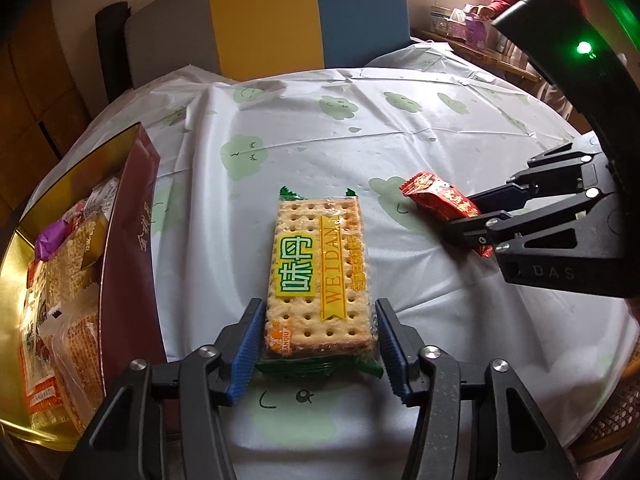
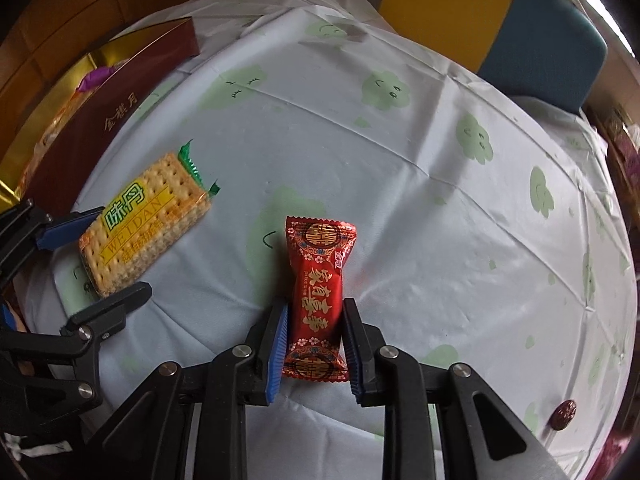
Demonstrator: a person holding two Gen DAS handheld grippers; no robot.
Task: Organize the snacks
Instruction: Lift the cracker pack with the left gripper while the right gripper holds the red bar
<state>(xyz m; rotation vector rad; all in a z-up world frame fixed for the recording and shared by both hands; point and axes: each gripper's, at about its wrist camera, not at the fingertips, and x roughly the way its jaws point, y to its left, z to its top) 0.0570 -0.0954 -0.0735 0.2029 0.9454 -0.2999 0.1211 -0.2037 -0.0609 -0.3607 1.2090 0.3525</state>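
Cracker pack (image 1: 318,276) flat on tabletop (image 1: 420,140), long axis running away from left gripper (image 1: 316,344). Near end of pack lodged between the two blue-padded fingers (image 1: 246,350); left pad close against the pack's side, right pad at the wrapper edge, firm squeeze not clear. Green crimped wrapper end poking out below the pads. No lift visible; pack lying on the cloth.

Red candy (image 2: 318,300) clamped between fingers (image 2: 278,350) of right gripper (image 2: 314,346), both pads pressed on its lower half, upper half and serrated top edge sticking out beyond the fingertips. From left wrist view, candy (image 1: 442,200) held low over the cloth to the right of the crackers, well apart from them.

Maroon box (image 1: 128,248) with gold lining at left edge of tabletop, just beside the cracker pack, already holding several wrapped snacks (image 1: 68,264). Small dark round piece (image 2: 563,413) lying alone on the cloth, far right in right wrist view.
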